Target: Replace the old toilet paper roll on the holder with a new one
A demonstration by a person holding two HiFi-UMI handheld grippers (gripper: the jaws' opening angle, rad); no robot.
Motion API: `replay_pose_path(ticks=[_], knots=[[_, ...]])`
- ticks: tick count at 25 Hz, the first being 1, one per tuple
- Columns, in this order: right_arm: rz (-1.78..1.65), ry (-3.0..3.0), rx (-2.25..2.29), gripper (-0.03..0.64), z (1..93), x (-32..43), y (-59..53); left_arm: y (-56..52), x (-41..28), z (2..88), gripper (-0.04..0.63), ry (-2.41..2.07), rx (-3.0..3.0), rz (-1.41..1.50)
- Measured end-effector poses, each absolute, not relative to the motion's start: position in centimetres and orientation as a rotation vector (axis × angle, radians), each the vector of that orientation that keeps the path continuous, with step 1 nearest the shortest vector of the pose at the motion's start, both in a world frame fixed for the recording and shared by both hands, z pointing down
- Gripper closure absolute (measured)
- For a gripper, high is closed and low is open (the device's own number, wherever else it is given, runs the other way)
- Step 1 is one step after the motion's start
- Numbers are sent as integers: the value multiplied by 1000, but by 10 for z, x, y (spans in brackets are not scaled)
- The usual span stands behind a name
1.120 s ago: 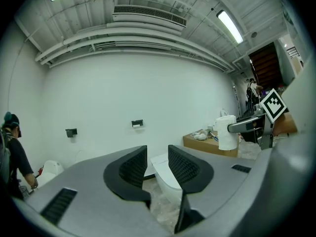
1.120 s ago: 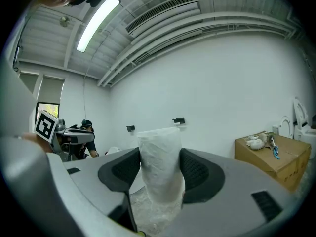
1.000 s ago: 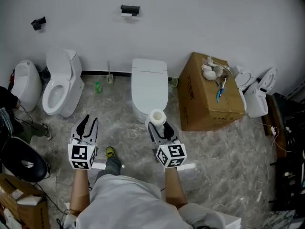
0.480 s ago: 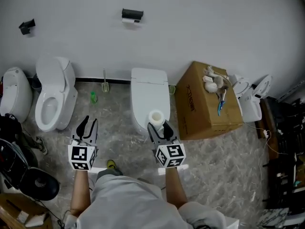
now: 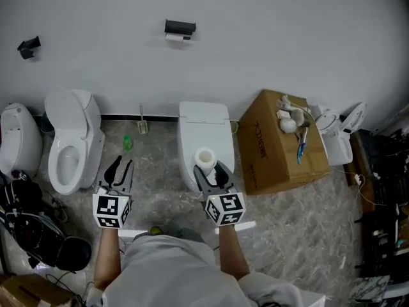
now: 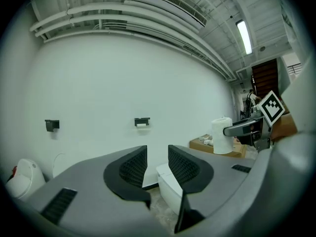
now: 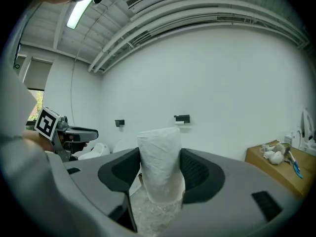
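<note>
A black holder [image 5: 179, 28] is fixed high on the white wall, with a small white remnant of the old roll [image 5: 174, 37] under it. It also shows far ahead in the left gripper view as the holder [image 6: 142, 122] and in the right gripper view as the holder [image 7: 181, 118]. My right gripper [image 5: 209, 171] is shut on a full white toilet paper roll [image 5: 206, 158], held upright over the closed toilet. The roll [image 7: 160, 169] fills the gap between both pads. My left gripper [image 5: 120, 167] hangs over the floor, open and empty, its jaws [image 6: 158, 164] a narrow gap apart.
A closed white toilet [image 5: 203, 139] stands against the wall below the holder. An open toilet [image 5: 69, 146] and another one [image 5: 16, 146] stand to the left. A cardboard box [image 5: 281, 152] with oddments stands to the right. A brush [image 5: 142, 120], a green bottle [image 5: 126, 143] and a second wall holder [image 5: 29, 46] are at left.
The person has walked toward the wall, carrying both grippers forward; the toilet and the holder sit nearer. The roll stays gripped in the right gripper, and the left stays empty.
</note>
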State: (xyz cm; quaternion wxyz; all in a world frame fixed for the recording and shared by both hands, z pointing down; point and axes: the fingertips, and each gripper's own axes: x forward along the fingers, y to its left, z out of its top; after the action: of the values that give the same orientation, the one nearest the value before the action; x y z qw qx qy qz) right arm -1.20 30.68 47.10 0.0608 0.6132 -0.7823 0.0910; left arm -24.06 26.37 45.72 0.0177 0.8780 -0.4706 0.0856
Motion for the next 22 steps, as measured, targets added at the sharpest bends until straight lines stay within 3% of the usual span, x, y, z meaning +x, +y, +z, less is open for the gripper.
replay_pose_path(ticks=[11, 22], knots=[[346, -2402, 1866, 354, 489, 10, 214, 178, -220, 474, 466, -1455, 2724, 341], [398, -2421, 1859, 354, 497, 77, 29, -4, -164, 474, 466, -1495, 2728, 464]])
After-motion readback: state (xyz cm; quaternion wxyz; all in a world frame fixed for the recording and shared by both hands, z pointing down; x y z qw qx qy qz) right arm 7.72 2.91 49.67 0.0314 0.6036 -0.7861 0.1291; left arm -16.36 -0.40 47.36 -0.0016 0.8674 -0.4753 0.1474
